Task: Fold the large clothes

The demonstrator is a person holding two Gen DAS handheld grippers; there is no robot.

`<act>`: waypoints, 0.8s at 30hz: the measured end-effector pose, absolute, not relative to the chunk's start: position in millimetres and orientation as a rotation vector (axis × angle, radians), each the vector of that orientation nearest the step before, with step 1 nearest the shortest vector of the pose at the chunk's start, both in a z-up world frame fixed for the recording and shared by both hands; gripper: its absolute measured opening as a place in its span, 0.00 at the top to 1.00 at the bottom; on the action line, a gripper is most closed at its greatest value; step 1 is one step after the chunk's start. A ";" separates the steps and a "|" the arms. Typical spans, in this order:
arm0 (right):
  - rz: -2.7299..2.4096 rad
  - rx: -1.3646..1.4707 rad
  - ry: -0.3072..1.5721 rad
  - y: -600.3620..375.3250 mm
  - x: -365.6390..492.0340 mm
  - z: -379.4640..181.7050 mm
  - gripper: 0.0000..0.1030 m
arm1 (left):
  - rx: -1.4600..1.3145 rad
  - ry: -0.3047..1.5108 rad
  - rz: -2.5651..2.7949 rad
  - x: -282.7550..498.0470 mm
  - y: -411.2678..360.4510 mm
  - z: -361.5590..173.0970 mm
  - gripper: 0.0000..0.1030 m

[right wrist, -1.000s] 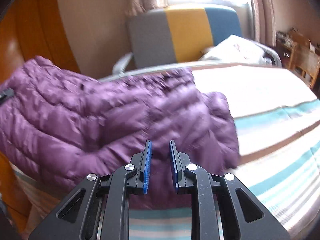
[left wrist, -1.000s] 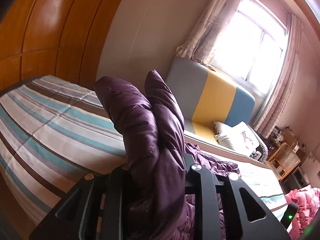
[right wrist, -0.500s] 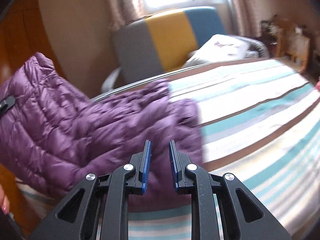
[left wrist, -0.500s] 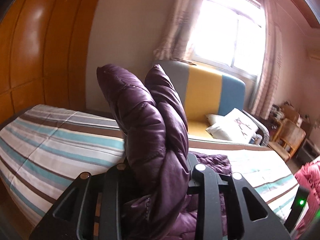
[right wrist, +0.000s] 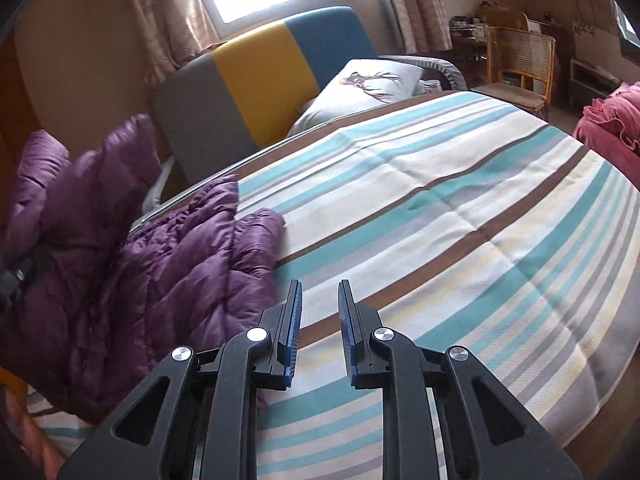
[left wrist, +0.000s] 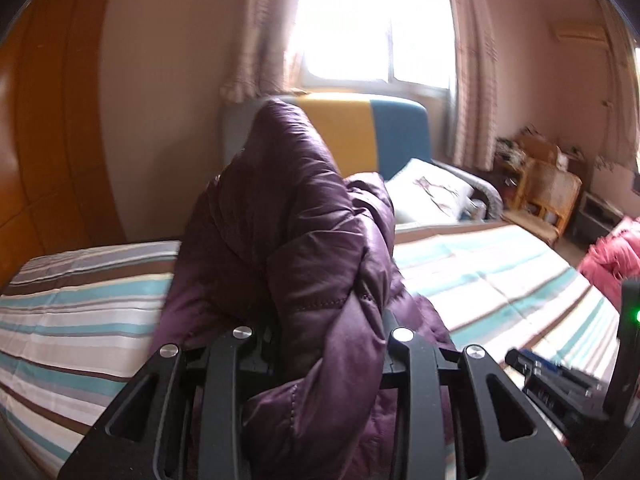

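The purple down jacket [left wrist: 296,264] has swung round in the last second: a moment ago the left claw [left wrist: 320,344] held its bunched end up against the wooden wardrobe wall, and now the same bundle stands in front of the yellow-and-blue sofa [left wrist: 352,132] under the window. The right claw [right wrist: 319,316], which a second ago pointed straight at the jacket's body, now looks past it over bare striped bedspread [right wrist: 460,208], with the jacket off to its left. To me that reads as one end of the garment being carried over toward the rest, a fold under way but not yet laid down.

The left claw is clenched on a thick wad of the quilted fabric, which fills the gap between its fingers and rises above them. The right claw grips nothing; its blue-padded fingers [right wrist: 294,320] stand a narrow gap apart above the bedspread, just beside the jacket's edge. The bulk of the jacket lies heaped on the bed at the sofa side.
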State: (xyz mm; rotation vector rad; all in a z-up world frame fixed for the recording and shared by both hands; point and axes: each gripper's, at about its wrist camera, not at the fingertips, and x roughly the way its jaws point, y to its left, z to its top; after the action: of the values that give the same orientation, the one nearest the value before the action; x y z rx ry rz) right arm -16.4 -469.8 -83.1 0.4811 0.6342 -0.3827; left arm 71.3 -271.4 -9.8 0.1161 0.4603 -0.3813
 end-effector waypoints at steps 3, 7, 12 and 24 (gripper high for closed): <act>-0.413 0.489 0.640 -479.6 -21.7 -84.1 0.82 | 0.115 0.501 -0.455 72.6 -282.6 -24.2 0.71; -0.430 0.501 0.648 -485.6 -22.3 -88.0 0.82 | 0.142 0.554 -0.513 73.3 -298.6 -45.8 0.72; -0.421 0.507 0.657 -487.6 -19.4 -89.8 0.82 | 0.199 0.583 -0.549 71.7 -319.8 -63.7 0.72; -0.392 0.513 0.649 -484.6 -16.4 -89.0 0.82 | 0.015 0.611 -0.914 63.2 -290.9 -16.4 0.09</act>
State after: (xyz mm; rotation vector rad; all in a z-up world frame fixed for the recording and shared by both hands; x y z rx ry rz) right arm -16.4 -484.6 -89.0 0.5134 0.6490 -0.3915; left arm 63.2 -290.9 -16.4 0.0151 0.6111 -0.9142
